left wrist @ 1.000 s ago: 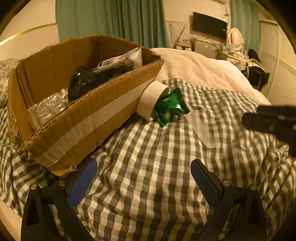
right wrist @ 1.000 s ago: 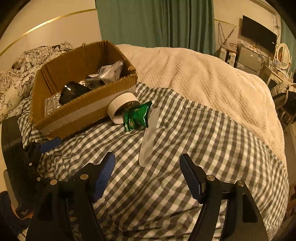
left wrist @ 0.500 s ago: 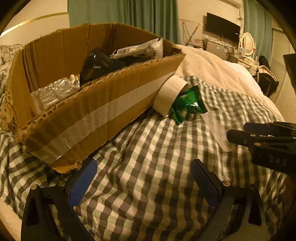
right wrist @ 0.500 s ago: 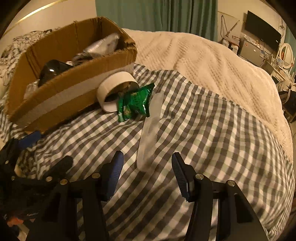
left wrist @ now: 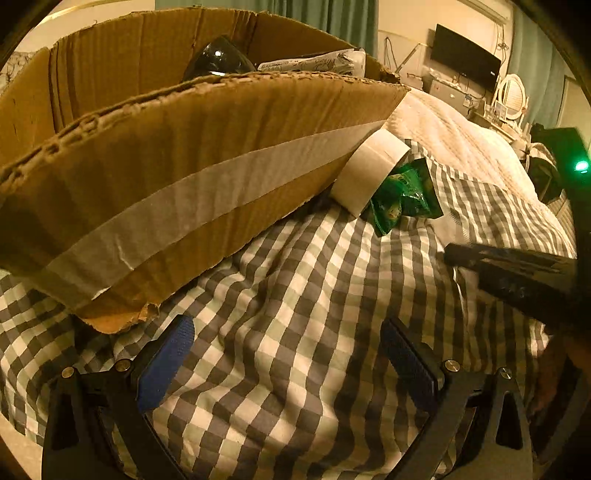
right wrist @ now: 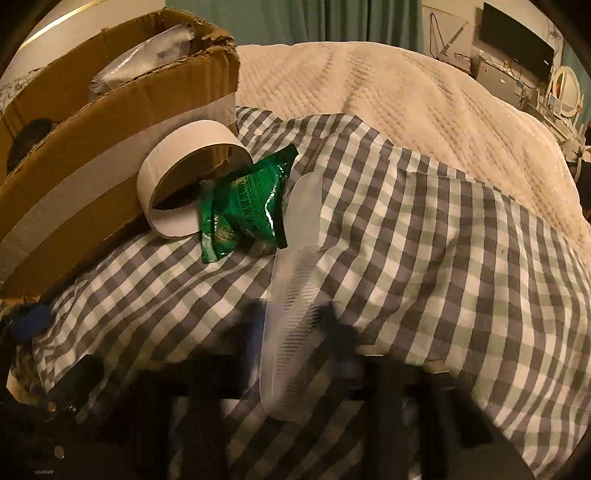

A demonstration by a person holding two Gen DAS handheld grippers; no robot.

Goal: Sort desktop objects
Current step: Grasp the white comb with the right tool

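Right wrist: checked cloth point(right wrist: 424, 229) over bed

Green curtains point(right wrist: 354, 22), wall television point(left wrist: 465, 59), cream bedspread point(right wrist: 388, 85).

We see a home bedroom, a bed with cream quilt point(right wrist: 406, 85) and checked cover point(right wrist: 424, 240), teal curtains point(right wrist: 351, 18), wall television point(left wrist: 465, 59), vanity mirror point(left wrist: 511, 96)

clear comb point(right wrist: 291, 321) flat on check cloth point(right wrist: 424, 236) — untilted
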